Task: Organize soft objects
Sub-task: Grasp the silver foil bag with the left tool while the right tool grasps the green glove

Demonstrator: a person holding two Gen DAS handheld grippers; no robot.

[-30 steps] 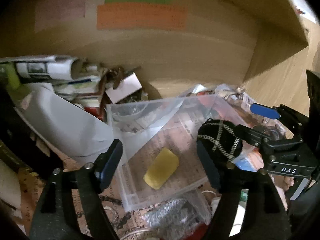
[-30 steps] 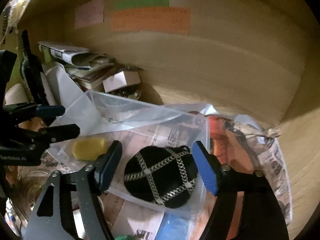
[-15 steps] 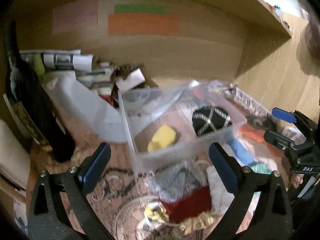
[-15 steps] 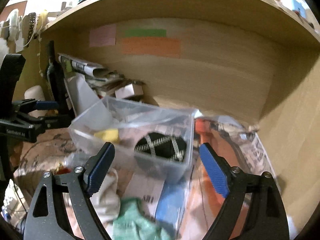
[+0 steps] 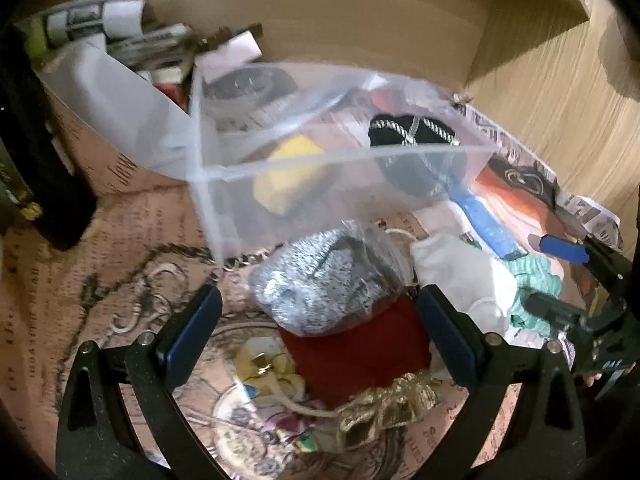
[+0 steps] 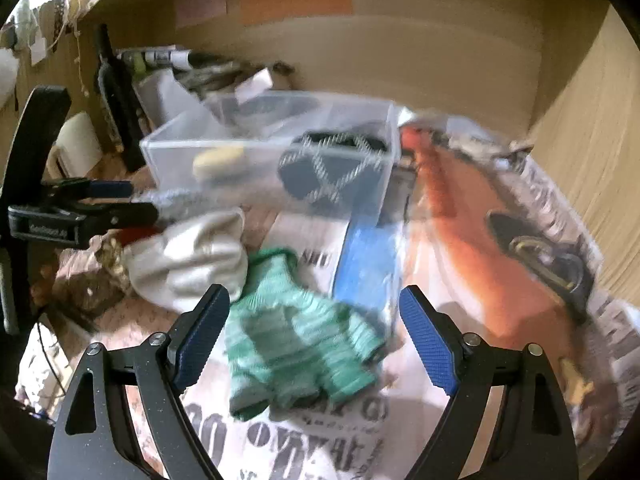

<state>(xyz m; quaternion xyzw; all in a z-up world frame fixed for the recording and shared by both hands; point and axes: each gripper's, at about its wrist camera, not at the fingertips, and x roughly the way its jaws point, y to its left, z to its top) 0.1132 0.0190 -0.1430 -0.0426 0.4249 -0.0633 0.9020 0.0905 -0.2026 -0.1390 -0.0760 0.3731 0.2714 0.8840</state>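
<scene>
A clear plastic bin (image 5: 224, 200) (image 6: 168, 160) holds a yellow sponge (image 5: 288, 172) (image 6: 218, 160) and a black pouch with silver chains (image 5: 416, 136) (image 6: 332, 168). My left gripper (image 5: 316, 340) is open, its jaws on either side of a silver scrubber in plastic wrap (image 5: 320, 292) lying on a red cloth (image 5: 360, 356). My right gripper (image 6: 314, 336) is open over a green knit cloth (image 6: 296, 336). A white cloth (image 5: 464, 280) (image 6: 192, 256) lies between the two grippers.
A gold ribbon (image 5: 384, 404) and a small floral trinket (image 5: 276, 368) lie in front of the red cloth. A blue strip (image 6: 364, 260), an orange printed sheet (image 6: 480, 248), newspapers, a stack of papers (image 5: 120, 40) and a dark bottle (image 6: 116, 92) crowd the wooden shelf.
Both grippers have pulled back from the bin and dropped lower. The black pouch, let go, stays in the bin. The left now frames the silver scrubber, the right the green cloth.
</scene>
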